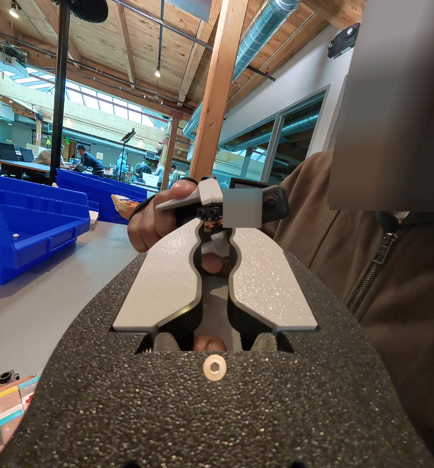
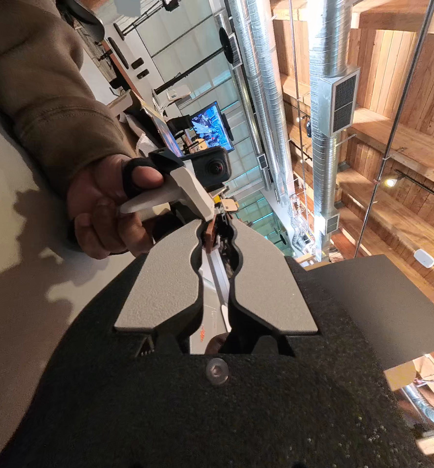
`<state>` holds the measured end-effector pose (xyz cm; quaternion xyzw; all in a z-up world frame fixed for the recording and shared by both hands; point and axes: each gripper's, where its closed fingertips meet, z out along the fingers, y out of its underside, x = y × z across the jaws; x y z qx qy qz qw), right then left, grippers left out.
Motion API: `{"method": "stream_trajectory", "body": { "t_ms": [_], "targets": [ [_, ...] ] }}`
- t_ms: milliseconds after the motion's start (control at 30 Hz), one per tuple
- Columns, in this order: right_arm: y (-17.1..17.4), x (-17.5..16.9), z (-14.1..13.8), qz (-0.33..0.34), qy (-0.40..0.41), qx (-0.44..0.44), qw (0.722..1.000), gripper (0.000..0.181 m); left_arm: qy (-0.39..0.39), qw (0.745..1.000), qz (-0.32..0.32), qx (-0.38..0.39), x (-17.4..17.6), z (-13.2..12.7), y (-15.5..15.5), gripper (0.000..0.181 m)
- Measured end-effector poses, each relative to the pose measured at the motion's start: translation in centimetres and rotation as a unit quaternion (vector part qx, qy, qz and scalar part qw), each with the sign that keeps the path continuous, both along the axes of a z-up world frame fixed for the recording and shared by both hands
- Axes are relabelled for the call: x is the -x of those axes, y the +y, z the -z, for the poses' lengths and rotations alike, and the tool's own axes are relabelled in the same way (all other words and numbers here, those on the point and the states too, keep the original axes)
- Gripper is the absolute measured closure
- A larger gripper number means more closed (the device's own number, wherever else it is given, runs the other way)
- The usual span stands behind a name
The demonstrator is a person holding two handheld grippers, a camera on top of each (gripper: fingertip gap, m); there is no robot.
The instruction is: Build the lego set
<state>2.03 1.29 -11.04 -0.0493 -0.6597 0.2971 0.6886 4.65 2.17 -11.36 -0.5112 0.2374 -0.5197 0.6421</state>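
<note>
My two grippers meet tip to tip above the table. In the left wrist view, my left gripper (image 1: 216, 226) is shut on a small brown lego piece (image 1: 212, 224). Just above it sits a black studded lego piece (image 1: 208, 212), under the white fingers of the right gripper (image 1: 208, 196), which a hand (image 1: 147, 222) holds facing me. In the right wrist view, my right gripper (image 2: 217, 228) is nearly closed around the black piece (image 2: 222, 228), with the brown piece (image 2: 210, 233) pressed against it. The left gripper's white finger (image 2: 190, 187) reaches in from the upper left. How the pieces join is hidden.
Blue bins (image 1: 33, 228) stand on the grey table (image 1: 46, 316) at the left, with an orange-tan lego part (image 1: 124, 205) beside them. A part-built lego model (image 1: 0, 405) lies at the bottom left. The person's brown jacket (image 1: 362, 266) fills the right side.
</note>
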Motion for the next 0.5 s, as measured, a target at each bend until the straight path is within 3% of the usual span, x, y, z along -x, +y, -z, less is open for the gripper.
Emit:
{"method": "stream_trajectory", "body": {
  "t_ms": [500],
  "targets": [
    [0.67,0.27,0.35,-0.005,-0.015,0.065,0.998,0.166,0.012,0.999,-0.013,0.039,0.32,0.46,0.77,0.162]
  ]
}}
